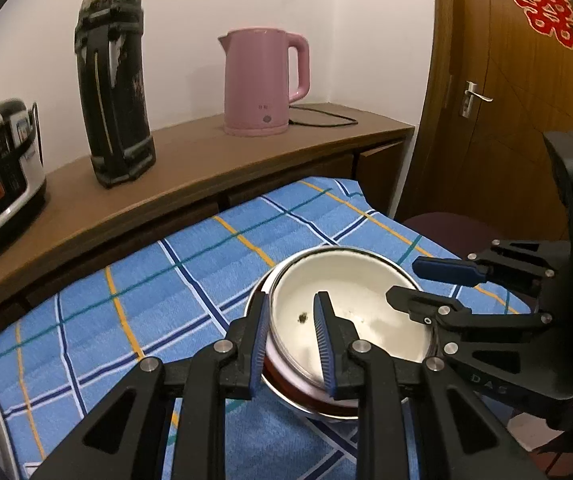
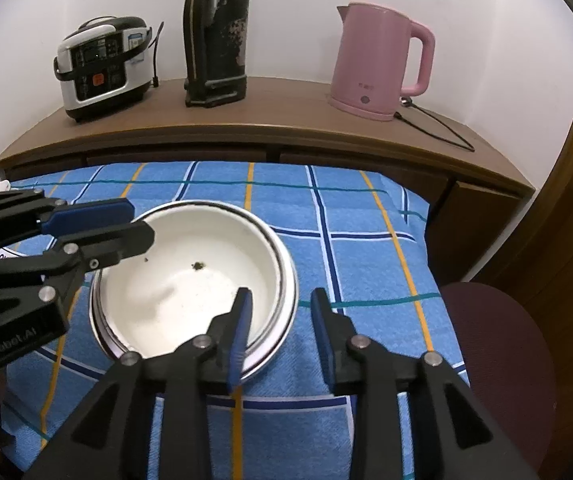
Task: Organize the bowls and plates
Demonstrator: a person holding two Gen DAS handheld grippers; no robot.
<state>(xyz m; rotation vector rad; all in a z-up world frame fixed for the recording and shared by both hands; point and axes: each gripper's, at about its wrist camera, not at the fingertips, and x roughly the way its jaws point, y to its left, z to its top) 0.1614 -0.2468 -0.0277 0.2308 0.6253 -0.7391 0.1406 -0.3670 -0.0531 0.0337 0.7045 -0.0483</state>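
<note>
- A white enamel bowl with a dark rim sits nested on top of a small stack of dishes on a blue checked tablecloth with yellow, white and navy lines; a dark speck lies on the bowl's floor.
- In the left wrist view, the stack under the bowl shows a pale pink layer, a dark red band and a steel-coloured rim at the bottom.
- The left gripper, black with blue pads, straddles the bowl's near-left wall, one finger outside the stack and one inside the bowl; whether the pads press the wall cannot be told.
- The right gripper has its fingers parted, the left finger inside the bowl at its near-right edge and the right finger outside over the cloth, clear of the rim.
- Each gripper appears in the other's camera, reaching over opposite sides of the bowl.
- Behind the cloth runs a brown wooden counter against a white wall, carrying a white-and-black rice cooker, a tall black flask and a pink electric kettle with a black cord.
- A dark red round stool stands just beside the table's right edge, and a wooden door bears a red paper cutting.
</note>
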